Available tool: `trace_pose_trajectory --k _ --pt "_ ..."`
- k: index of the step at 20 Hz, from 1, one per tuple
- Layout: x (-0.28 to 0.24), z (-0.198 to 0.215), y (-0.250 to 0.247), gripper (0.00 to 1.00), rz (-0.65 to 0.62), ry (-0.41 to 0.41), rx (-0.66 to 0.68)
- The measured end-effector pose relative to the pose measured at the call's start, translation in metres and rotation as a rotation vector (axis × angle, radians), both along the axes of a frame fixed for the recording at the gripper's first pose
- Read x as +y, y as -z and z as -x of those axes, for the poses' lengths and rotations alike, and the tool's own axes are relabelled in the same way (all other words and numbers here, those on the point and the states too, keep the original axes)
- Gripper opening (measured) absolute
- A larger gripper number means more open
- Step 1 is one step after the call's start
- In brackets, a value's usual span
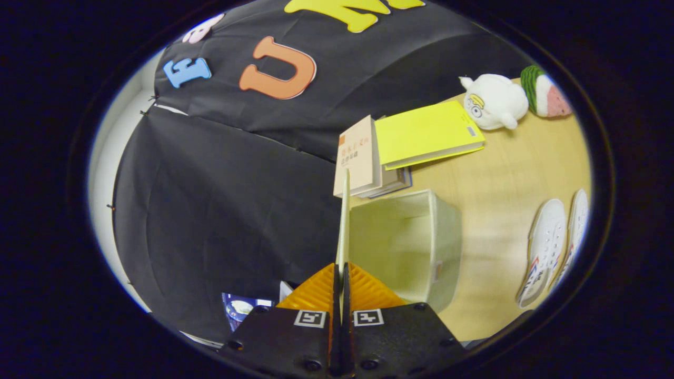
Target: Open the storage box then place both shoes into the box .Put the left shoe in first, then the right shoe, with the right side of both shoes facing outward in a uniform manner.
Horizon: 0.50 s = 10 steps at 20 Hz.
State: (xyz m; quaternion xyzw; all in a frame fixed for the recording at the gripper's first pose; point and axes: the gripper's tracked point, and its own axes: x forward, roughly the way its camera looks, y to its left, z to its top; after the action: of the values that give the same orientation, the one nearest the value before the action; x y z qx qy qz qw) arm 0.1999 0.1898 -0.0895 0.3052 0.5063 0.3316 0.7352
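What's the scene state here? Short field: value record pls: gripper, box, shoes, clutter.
gripper: fingers closed on the thin lid, both pads pressing it
lid: seen edge-on, swung up beside the box opening
storage box: open, nothing seen inside
shoes: white pair side by side on the table, beyond the box, not yet moved
books: stack behind the box, yellow book on top
toys: white plush and watermelon plush at the far table edge
task stage: box opened, no shoe placed
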Motion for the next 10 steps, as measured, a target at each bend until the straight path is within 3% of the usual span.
trace_pose_trajectory --k 10 --pt "0.121 0.019 -0.021 0.06 0.083 -0.123 -0.044"
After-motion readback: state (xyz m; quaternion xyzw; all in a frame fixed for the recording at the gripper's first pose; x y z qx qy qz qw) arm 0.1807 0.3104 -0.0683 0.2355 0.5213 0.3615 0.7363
